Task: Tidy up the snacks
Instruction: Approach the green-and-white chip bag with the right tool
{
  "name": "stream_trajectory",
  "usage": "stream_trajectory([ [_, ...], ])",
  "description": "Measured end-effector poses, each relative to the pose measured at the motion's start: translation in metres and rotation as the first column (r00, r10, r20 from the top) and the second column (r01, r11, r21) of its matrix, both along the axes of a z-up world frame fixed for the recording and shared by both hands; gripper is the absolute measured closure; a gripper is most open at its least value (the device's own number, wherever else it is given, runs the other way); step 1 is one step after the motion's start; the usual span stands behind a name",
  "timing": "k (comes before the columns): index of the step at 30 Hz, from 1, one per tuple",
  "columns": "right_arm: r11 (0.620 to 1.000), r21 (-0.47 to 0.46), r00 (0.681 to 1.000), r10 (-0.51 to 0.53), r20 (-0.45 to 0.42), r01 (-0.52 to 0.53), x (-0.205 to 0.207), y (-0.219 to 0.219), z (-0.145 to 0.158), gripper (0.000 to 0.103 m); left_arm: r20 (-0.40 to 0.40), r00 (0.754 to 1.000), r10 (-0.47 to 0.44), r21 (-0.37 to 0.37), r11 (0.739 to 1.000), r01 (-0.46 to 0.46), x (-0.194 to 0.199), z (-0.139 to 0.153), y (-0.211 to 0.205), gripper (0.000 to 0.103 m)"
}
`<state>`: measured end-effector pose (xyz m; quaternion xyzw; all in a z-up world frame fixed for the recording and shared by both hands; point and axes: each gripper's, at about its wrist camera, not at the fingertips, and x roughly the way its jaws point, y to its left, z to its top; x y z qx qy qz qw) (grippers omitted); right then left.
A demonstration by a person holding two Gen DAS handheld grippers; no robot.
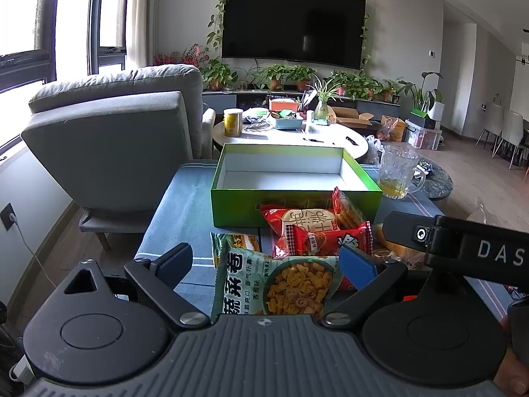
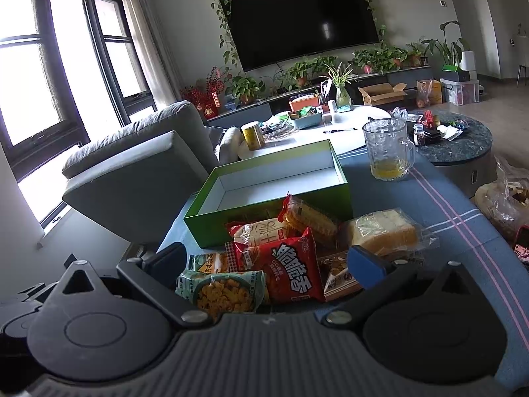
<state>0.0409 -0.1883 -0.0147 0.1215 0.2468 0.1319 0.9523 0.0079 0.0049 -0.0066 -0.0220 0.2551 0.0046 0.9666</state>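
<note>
Daylight floods from the blown-out windows left of the television; the room stays dim, with edges bowed by fisheye.

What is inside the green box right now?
The green box shows only its bare white floor and inner walls; no snack lies in it. The near wall hides a strip of floor along the front, and the snacks sit outside, against that wall.
</note>
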Motion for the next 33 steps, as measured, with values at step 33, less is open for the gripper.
stream_trajectory([
  [33,1.000,-0.018,1.000,0.003,-0.010,-0.004,0.0016,0.0042,-0.0047,0.018,-0.022,0.999,0.025,0.008,1.000,-0.025,0.0051,-0.0053,0.0071,0.008],
])
